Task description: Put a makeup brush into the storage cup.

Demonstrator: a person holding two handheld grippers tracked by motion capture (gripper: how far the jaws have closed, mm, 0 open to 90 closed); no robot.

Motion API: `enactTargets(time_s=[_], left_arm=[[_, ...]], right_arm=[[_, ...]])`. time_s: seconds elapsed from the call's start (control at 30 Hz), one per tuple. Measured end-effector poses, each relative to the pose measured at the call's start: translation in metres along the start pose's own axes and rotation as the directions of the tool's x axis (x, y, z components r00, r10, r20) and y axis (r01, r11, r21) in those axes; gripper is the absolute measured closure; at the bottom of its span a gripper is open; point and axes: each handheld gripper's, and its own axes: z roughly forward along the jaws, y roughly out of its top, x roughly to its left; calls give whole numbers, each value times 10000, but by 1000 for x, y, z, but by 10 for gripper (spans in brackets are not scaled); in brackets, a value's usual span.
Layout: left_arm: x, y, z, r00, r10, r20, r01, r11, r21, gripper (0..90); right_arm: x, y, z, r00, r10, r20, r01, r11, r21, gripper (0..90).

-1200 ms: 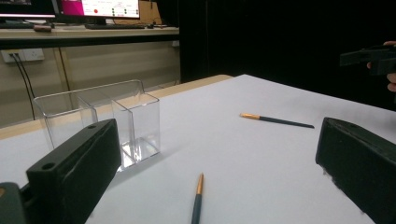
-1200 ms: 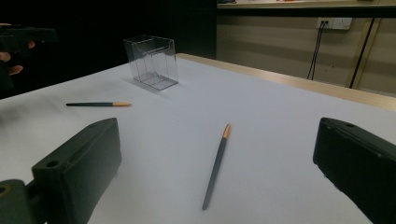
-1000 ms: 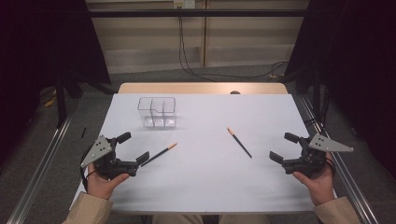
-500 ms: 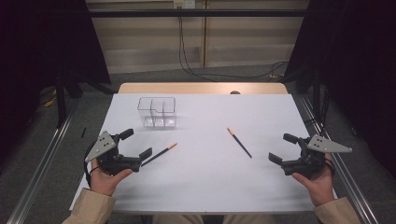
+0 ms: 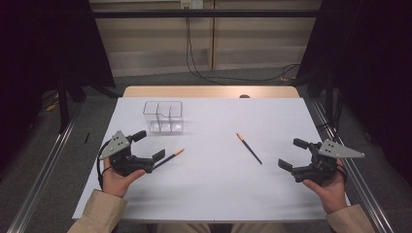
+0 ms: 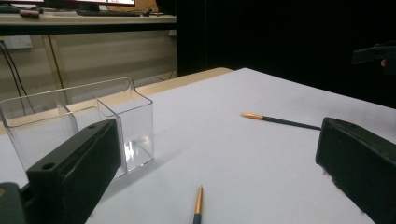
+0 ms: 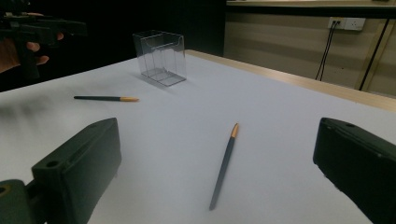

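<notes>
Left pencil point(image 5: 169, 158) lies flat on table point(image 5: 218, 194), tip just beside left gripper point(image 5: 147, 145), jaws wide, nothing held. Right pencil point(image 5: 248, 148) lies mid-table, well apart from right gripper point(image 5: 293, 154), jaws also wide. Clear box point(image 5: 163, 116), w/ dividers, stands upright behind left pencil; compartments empty. Vs. 1 s ago: left gripper has moved fwd toward its pencil; right gripper approx. unchanged. Both hands low at near edge.

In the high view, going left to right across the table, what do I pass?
Left claw → clear divided box → left pencil → right pencil → right claw.
</notes>
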Motion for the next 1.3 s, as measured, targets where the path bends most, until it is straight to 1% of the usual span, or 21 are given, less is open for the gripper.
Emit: enactTargets(time_s=[0.17,0.27,0.37,0.47,0.5,0.53,0.6,0.67,0.8,0.87,1.0,1.07,1.13,1.17,1.2,1.27,1.3], left_arm=[[2,0,7,10000,23,-34,-23,10000,43,0],[2,1,13,10000,-30,37,31,10000,-58,0],[3,3,20,10000,2,82,-1,9999,-122,1],[3,6,25,9999,84,109,-81,9998,-185,1],[4,7,27,9998,178,125,-175,9996,-200,1],[4,8,29,9998,137,167,-132,9993,-338,1],[5,10,32,9997,195,117,-191,9991,-386,1],[6,11,36,9996,253,111,-249,9990,-369,1],[7,12,43,9997,206,114,-202,9992,-348,2],[7,12,45,9997,195,132,-192,9995,-234,3],[8,11,47,9994,336,125,-338,9994,113,6],[10,12,47,9998,198,76,-200,9996,216,6],[11,13,49,9999,141,50,-143,9988,463,6],[12,13,50,9999,107,59,-110,9979,639,6],[13,13,51,10000,31,67,-38,9951,988,6],[15,14,53,10000,-52,85,40,9907,1357,6],[17,14,54,9998,-157,128,135,9873,1580,6]], right_arm=[[0,1,3,9999,-48,-99,47,10000,-44,4],[0,1,5,9998,-111,-163,110,9999,-46,4],[-1,2,5,9998,-106,-161,106,9999,-42,4],[-1,2,5,9998,-106,-168,105,9999,-53,4],[-1,2,5,9998,-108,-170,107,9999,-63,4],[-1,2,5,9998,-123,-174,121,9999,-82,4],[0,3,4,9997,-193,-152,192,9998,-108,4],[0,3,4,9996,-203,-179,201,9997,-112,4],[0,3,4,9996,-206,-176,204,9997,-116,4],[0,3,3,9996,-233,-162,230,9996,-137,4],[-1,3,2,9997,-186,-176,183,9997,-162,4],[-1,3,2,9997,-206,-141,203,9996,-172,3],[-1,4,2,9997,-209,-141,206,9996,-188,3],[-1,4,2,9996,-223,-143,220,9996,-187,3],[-1,4,2,9997,-204,-139,202,9997,-169,3],[-1,3,2,9997,-203,-140,201,9997,-167,3],[-1,3,2,9997,-205,-145,202,9997,-167,3]])
